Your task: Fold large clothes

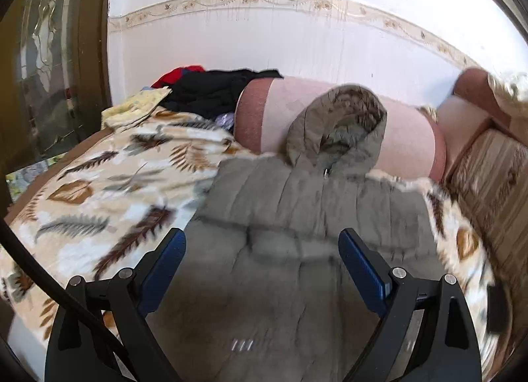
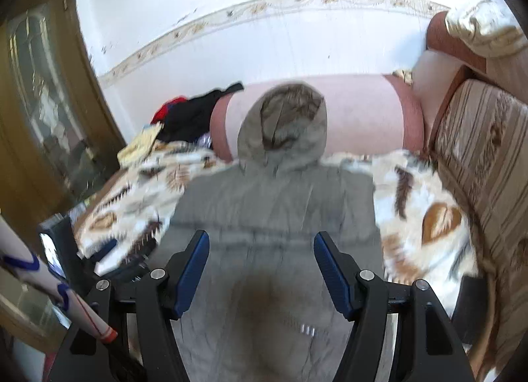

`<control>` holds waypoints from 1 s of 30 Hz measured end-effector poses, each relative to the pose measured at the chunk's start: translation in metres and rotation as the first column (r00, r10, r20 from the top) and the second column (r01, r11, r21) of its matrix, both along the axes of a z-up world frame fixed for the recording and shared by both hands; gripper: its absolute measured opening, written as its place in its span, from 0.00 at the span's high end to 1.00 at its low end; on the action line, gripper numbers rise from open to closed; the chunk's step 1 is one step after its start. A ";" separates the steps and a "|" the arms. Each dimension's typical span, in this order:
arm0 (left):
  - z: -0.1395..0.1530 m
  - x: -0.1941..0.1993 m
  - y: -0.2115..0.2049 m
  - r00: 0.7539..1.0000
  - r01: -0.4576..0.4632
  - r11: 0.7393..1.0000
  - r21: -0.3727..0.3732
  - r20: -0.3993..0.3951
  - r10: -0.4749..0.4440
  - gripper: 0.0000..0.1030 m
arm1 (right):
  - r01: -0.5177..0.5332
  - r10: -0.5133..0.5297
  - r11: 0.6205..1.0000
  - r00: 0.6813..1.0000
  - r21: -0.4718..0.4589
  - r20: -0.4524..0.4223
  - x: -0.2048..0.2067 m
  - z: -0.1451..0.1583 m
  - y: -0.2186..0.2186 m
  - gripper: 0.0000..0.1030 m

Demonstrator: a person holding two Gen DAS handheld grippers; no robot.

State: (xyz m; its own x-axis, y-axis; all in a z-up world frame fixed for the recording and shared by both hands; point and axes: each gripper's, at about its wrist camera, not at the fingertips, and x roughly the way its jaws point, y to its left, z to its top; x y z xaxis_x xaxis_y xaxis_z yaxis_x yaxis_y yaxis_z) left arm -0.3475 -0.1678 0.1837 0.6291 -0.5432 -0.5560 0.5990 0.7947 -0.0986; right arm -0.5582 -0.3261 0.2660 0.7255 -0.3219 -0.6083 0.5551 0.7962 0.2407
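- The grey padded coat lies flat on its back along the leaf-print blanket, front zip up, which suits folding: the whole outline is laid out and both sides are reachable.
- Its hood rests against the pink bolster at the far end by the wall, so the coat's length runs from the bolster toward the cameras.
- The sleeves look already tucked in along the body, judging by the narrow, straight-sided shape; blur makes this uncertain.
- The left gripper hovers above the coat's lower half with its jaws spread wide and nothing between the blue pads; it touches no cloth.
- The right gripper hangs over the same lower part of the coat, jaws also spread, a little narrower, and empty.
- Both point forward and down along the coat's middle, probably to give a view of the whole garment before the next fold is chosen.
- A pile of dark and red clothes sits at the bolster's left end, well apart from the coat, likely waiting or already handled; I cannot tell which.
- The striped sofa arm bounds the blanket on the right, so there is little spare room on that side.
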 end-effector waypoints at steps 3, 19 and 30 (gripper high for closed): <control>-0.015 0.022 -0.023 0.999 -0.020 1.000 0.007 0.047 0.020 0.10 | 0.005 -0.005 0.999 1.000 -0.032 0.016 0.026 0.029 -0.030 0.31; -0.090 0.086 -0.041 0.999 0.004 1.000 0.020 -0.039 -0.003 0.10 | 0.178 -0.174 0.984 0.977 0.016 -0.122 0.234 -0.028 -0.272 0.28; -0.117 0.102 -0.058 0.999 -0.010 0.997 0.076 -0.046 0.013 0.10 | 0.218 -0.219 0.976 0.964 -0.019 -0.154 0.314 -0.081 -0.365 0.28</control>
State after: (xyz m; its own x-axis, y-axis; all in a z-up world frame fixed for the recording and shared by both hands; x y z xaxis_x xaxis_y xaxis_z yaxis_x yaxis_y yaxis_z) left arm -0.2458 -0.2263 0.0663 0.6077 -0.4913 -0.6240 0.5861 0.8076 -0.0652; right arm -0.2438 -0.6915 0.1853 0.5348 -0.4634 -0.7066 0.7458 0.6519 0.1369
